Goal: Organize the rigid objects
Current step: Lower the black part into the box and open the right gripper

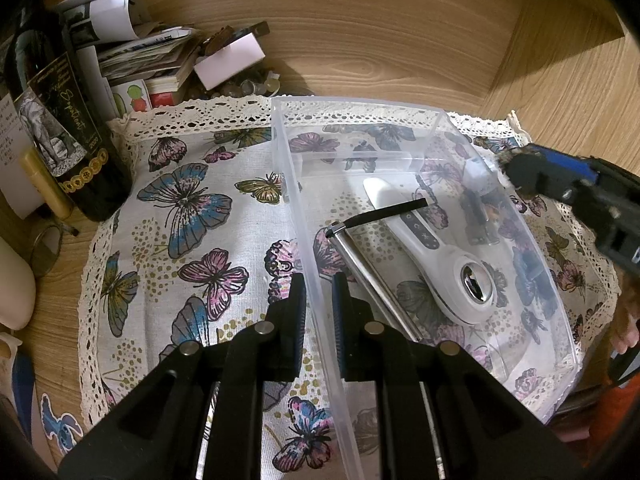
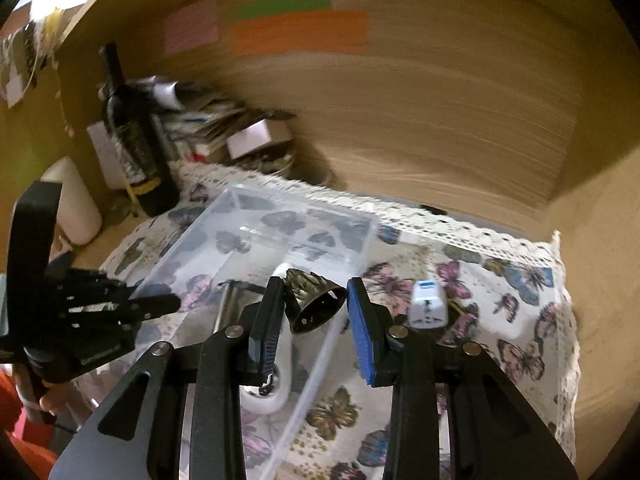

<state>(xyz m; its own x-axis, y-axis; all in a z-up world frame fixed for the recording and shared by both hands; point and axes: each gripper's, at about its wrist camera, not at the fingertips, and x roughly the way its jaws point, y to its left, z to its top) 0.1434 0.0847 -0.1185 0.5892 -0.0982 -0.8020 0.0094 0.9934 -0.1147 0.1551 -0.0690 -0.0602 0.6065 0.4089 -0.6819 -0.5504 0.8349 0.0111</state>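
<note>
A clear plastic bin [image 1: 496,208] [image 2: 192,240] stands on the butterfly cloth. In it lie a white handheld device [image 1: 436,256] [image 2: 276,392] and a metal tool with a black handle [image 1: 360,256] [image 2: 228,304]. My left gripper [image 1: 318,280] [image 2: 160,304] is shut on the bin's left wall. My right gripper [image 2: 316,292] [image 1: 508,168] is above the bin's right edge, jaws apart, with a dark metal bell [image 2: 314,300] between them, leaning on the left finger. A white travel adapter [image 2: 428,306] stands on the cloth to the right of the bin.
A wine bottle [image 1: 52,120] [image 2: 136,148], a paper and box pile [image 1: 160,56], a white container [image 2: 76,200] and a glass jar [image 1: 46,248] crowd the left. Wooden walls [image 2: 440,100] close the back and right. Cloth [image 1: 192,220] lies left of the bin.
</note>
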